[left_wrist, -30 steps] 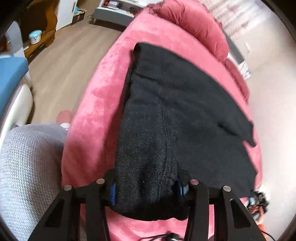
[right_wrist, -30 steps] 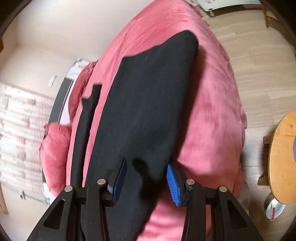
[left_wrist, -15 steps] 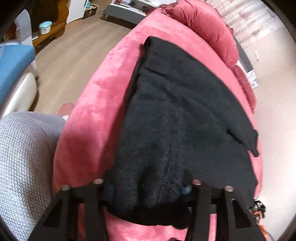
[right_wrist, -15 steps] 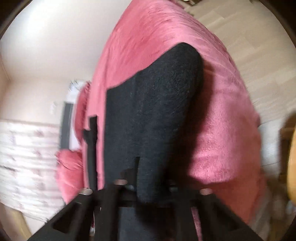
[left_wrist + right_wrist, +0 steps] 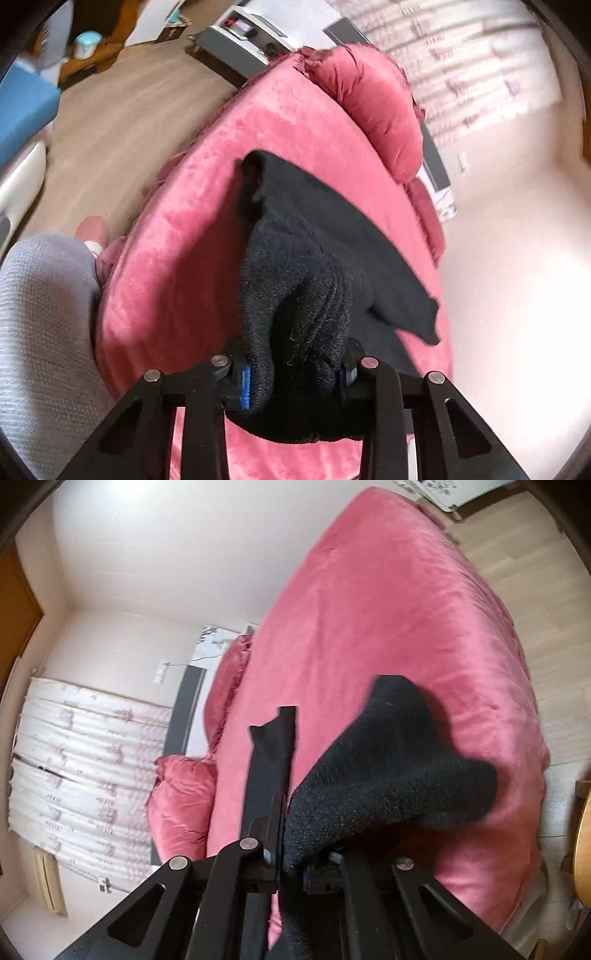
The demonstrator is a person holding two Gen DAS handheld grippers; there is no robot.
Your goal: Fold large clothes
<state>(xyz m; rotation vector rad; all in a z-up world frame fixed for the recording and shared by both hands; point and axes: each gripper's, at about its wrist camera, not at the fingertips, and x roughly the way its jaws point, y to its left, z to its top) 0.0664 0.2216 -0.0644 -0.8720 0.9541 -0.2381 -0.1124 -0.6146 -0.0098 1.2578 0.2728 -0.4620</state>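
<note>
Tools (image 5: 295, 373) (image 5: 291, 864) clamp black garment (image 5: 314, 266).

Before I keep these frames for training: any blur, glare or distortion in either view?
Left wrist: fisheye bends the pink bed, its top-left corner is smeared, the wall at right glares; the black garment is sharp. Right wrist: sharp near the right gripper, the same curving, a bright patch on the ceiling.

black garment (image 5: 303, 280) hides left claw (image 5: 295, 373) pads (mostly).

A bed covered in plush pink velvet (image 5: 303, 147) carries a black knitted garment (image 5: 332, 229) and, at its far end, pink pillows (image 5: 373, 99).
</note>
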